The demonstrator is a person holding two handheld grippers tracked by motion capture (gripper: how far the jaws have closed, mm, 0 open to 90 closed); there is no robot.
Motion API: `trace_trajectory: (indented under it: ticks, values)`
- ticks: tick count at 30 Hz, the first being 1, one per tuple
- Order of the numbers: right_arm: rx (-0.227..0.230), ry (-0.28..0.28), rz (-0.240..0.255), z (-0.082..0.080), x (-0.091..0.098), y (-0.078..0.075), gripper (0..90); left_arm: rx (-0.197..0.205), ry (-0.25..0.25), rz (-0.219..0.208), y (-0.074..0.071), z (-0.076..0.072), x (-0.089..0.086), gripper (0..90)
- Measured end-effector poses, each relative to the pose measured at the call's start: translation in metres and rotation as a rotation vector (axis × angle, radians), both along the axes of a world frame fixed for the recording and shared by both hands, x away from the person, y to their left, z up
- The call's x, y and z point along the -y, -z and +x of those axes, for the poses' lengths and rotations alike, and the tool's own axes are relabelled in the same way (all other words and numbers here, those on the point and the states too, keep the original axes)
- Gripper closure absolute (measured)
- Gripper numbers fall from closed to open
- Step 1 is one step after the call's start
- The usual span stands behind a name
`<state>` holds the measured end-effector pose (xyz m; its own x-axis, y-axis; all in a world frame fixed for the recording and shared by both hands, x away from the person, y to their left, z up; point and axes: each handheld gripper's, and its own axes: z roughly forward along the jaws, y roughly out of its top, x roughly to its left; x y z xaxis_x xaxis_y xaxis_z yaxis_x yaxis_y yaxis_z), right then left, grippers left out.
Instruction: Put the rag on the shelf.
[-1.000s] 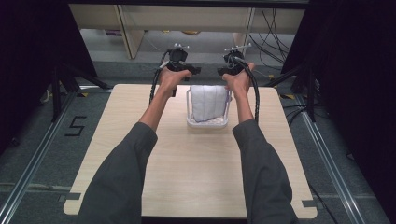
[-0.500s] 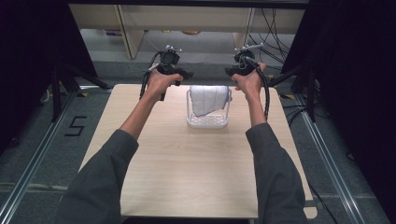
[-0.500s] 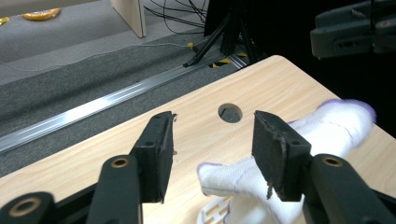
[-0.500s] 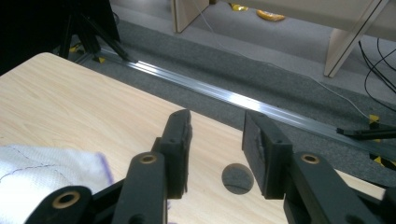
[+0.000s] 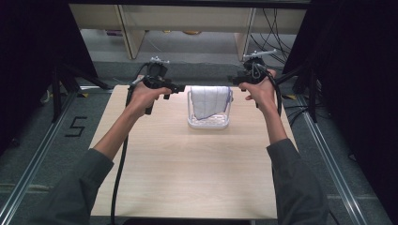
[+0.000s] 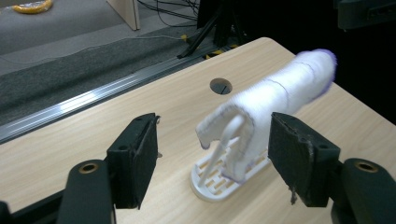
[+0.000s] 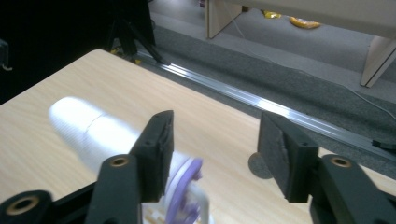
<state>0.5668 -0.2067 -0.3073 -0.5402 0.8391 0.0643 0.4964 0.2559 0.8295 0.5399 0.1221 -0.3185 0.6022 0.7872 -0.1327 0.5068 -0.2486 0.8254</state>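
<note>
Wooden table (image 5: 187,178) seen from above, a small white slatted plastic rack (image 5: 209,123) standing at upper centre. At upper left, the left gripper (image 5: 180,87) is held just beside the rack, jaws released after just opening, nothing between them. Draped over the rack's top rail is a white cloth with purple edging (image 5: 210,101), its long axis running left to right between both tools. At upper right, the right gripper (image 5: 234,80) is likewise released after just opening, about equally near.

table (image 5: 187,178): light wood, a round hole (image 6: 221,86) near its edge
floor (image 5: 197,47): grey carpet, black cables (image 5: 274,23)
rail (image 5: 28,173): metal, beside table
</note>
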Motion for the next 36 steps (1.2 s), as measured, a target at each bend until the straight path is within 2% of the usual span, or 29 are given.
trace_trajectory:
  ticks: [4, 6, 10, 11, 15, 18, 21, 22, 25, 26, 29, 31, 32, 33, 36]
  values:
    - [0.008, -0.039, 0.004, -0.016, 0.002, 0.000, 41.6, -0.009, 0.006, -0.011, 0.006, -0.014, -0.009, 30.2]
    - [0.012, -0.048, 0.030, -0.026, 0.001, 0.001, 40.5, -0.001, 0.007, -0.014, 0.008, -0.020, -0.011, 29.2]
    - [0.009, -0.066, 0.038, -0.034, 0.003, 0.004, 39.8, 0.000, 0.021, -0.023, 0.015, -0.033, -0.014, 28.5]
    - [0.024, -0.070, 0.030, -0.036, 0.004, 0.007, 39.7, 0.000, 0.022, -0.028, 0.016, -0.035, -0.015, 28.3]
    - [0.011, -0.072, 0.038, -0.045, 0.007, 0.013, 39.5, -0.007, 0.038, -0.042, 0.022, -0.046, -0.015, 27.9]
    - [0.021, -0.077, 0.037, -0.051, 0.010, 0.017, 39.3, -0.003, 0.055, -0.014, 0.027, -0.053, -0.015, 27.7]
    - [0.005, -0.076, 0.053, -0.058, 0.011, 0.020, 38.9, -0.007, 0.059, -0.022, 0.031, -0.060, -0.014, 27.5]
    - [0.016, -0.082, 0.051, -0.060, 0.012, 0.020, 38.9, -0.006, 0.063, -0.019, 0.033, -0.062, -0.014, 27.6]
    - [0.012, -0.089, 0.061, -0.067, 0.012, 0.023, 38.4, -0.005, 0.070, -0.016, 0.037, -0.068, -0.012, 27.4]
    - [0.028, -0.103, 0.048, -0.068, 0.012, 0.024, 37.7, -0.004, 0.077, -0.012, 0.038, -0.071, -0.012, 27.3]
    - [0.023, -0.109, 0.068, -0.077, 0.011, 0.026, 37.3, -0.002, 0.086, -0.020, 0.040, -0.076, -0.012, 27.1]
    - [0.024, -0.117, 0.070, -0.081, 0.011, 0.027, 37.0, -0.004, 0.085, -0.038, 0.042, -0.081, -0.012, 26.9]
    - [0.031, -0.128, 0.057, -0.082, 0.011, 0.028, 36.9, -0.006, 0.084, -0.042, 0.043, -0.083, -0.012, 26.9]
    - [0.023, -0.129, 0.061, -0.084, 0.011, 0.029, 36.9, -0.009, 0.096, -0.029, 0.044, -0.085, -0.014, 26.8]
    - [0.029, -0.129, 0.072, -0.090, 0.010, 0.034, 36.8, -0.019, 0.111, -0.056, 0.047, -0.090, -0.015, 26.8]
